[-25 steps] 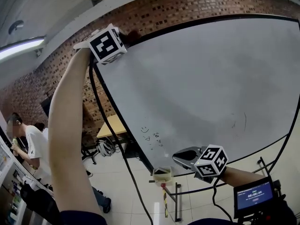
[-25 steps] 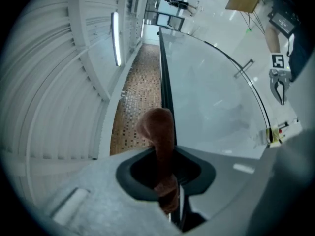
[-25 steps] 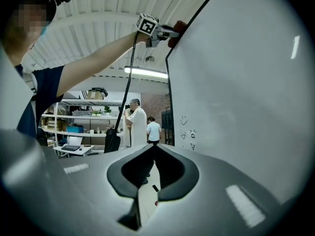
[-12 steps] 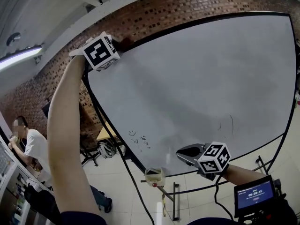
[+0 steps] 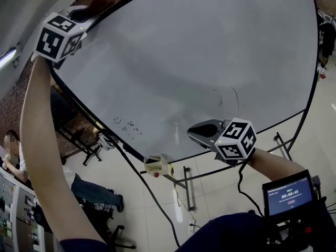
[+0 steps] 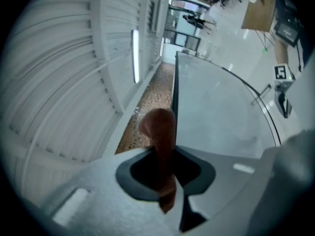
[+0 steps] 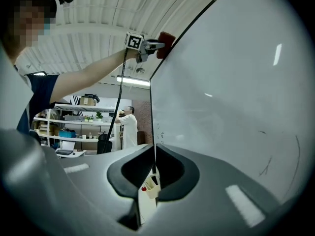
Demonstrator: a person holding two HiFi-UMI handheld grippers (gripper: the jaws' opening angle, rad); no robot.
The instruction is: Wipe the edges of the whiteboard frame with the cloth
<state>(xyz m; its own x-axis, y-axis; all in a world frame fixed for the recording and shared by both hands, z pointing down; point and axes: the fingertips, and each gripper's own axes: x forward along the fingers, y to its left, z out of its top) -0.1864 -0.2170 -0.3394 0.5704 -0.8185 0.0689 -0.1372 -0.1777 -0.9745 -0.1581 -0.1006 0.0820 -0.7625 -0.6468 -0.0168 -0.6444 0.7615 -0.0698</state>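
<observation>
At the far lower left of the head view a person in a white shirt [image 5: 10, 159] stands in the background, beside a dark brick wall [image 5: 65, 117]. Just right of that, the wearer's bare left arm [image 5: 39, 156] reaches up to the upper left of the frame, where the left gripper [image 5: 76, 19] is level with the top left corner of the whiteboard [image 5: 199, 62]. The left gripper view shows its jaws clamped on the cloth [image 6: 158, 129]. This is a reddish-brown fold that stands up between the jaws and lies against the board's black frame [image 6: 174, 90]. To the left of that frame are the brick wall and a ribbed ceiling with a long lamp [image 6: 135, 55]. A black cable [image 5: 142, 180] hangs from the upper left down across the lower middle of the head view. The pale grey board fills the centre, with a few small scribbles [image 5: 128, 126] at its lower left and faint pen strokes [image 5: 227, 97] nearer the middle. A small cream holder [image 5: 156, 165] with a red dot sits on the bottom frame, in the lower middle of the frame. To its right, the right gripper [image 5: 191, 134] is held in front of the board's lower part, just above the bottom frame. Its own view shows the jaws closed together with nothing between them. I cannot tell whether it touches the board. At the lower right a small lit screen [image 5: 286, 195] faces the camera.
</observation>
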